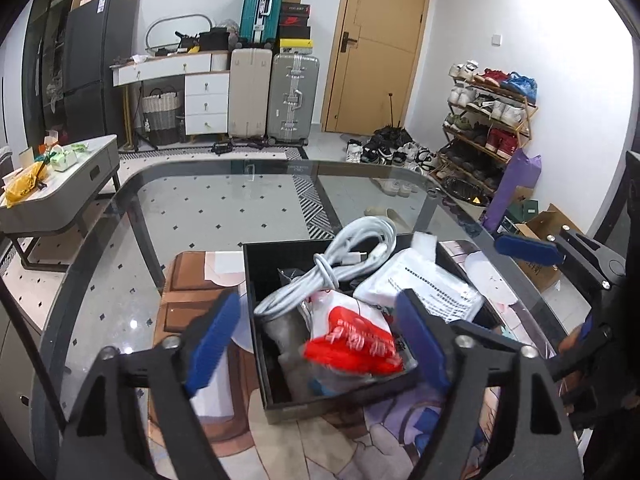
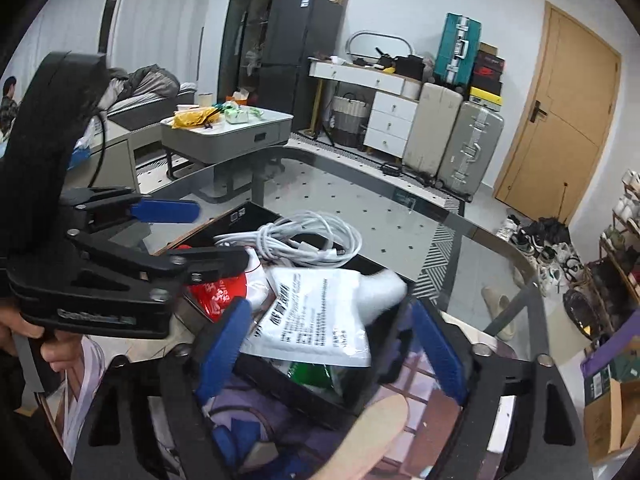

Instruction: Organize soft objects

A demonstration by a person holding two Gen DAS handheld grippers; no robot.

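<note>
A black open box (image 1: 320,404) stands on the glass table (image 1: 120,280). In it lie a coiled white cable (image 1: 352,256), a white printed pouch (image 1: 432,284), a red-and-white bag (image 1: 352,340) and something grey. My left gripper (image 1: 320,340) hangs open over the box's near end, with the red-and-white bag below and between its blue pads and untouched by them. In the right wrist view my right gripper (image 2: 332,350) is open too, its pads either side of the white pouch (image 2: 320,312) but apart from it. The left gripper (image 2: 208,236) shows at the left there.
A printed mat (image 1: 192,292) lies under the box (image 2: 304,396). A hand (image 2: 24,332) holds the left gripper. Beyond the table (image 2: 400,216) stand a grey side table (image 2: 240,136), suitcases (image 1: 272,96), a shoe rack (image 1: 488,120) and a door (image 1: 376,40).
</note>
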